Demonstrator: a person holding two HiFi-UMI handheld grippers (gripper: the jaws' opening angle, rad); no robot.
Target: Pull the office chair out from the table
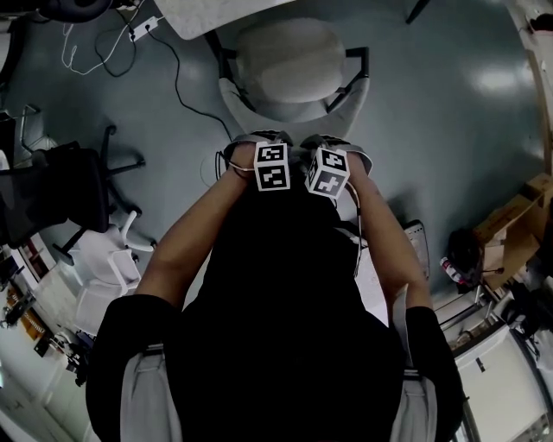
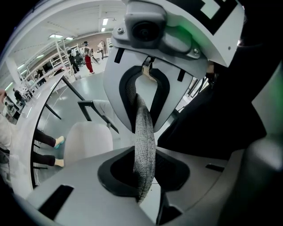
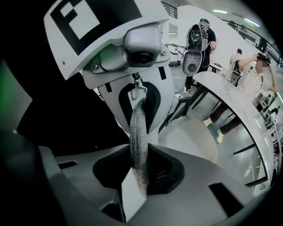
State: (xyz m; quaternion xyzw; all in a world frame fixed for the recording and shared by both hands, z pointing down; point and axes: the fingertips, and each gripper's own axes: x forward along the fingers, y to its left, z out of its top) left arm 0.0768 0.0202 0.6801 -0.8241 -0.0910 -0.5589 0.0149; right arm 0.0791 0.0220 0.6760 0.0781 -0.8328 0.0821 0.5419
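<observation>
Office chair, where is it from the grippers?
— Directly ahead of both. Its seat is near the table edge and its backrest faces the person.
— And the jaws?
— Left gripper and right gripper each pinch the backrest's top rim, side by side. The rim runs across them, so I judge the pull goes straight toward the body, both hands equally.

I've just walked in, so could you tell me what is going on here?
A person holds a gripper in each hand. The left gripper and the right gripper are both shut on the top edge of the backrest of a grey office chair. The chair stands close to the white table.
</observation>
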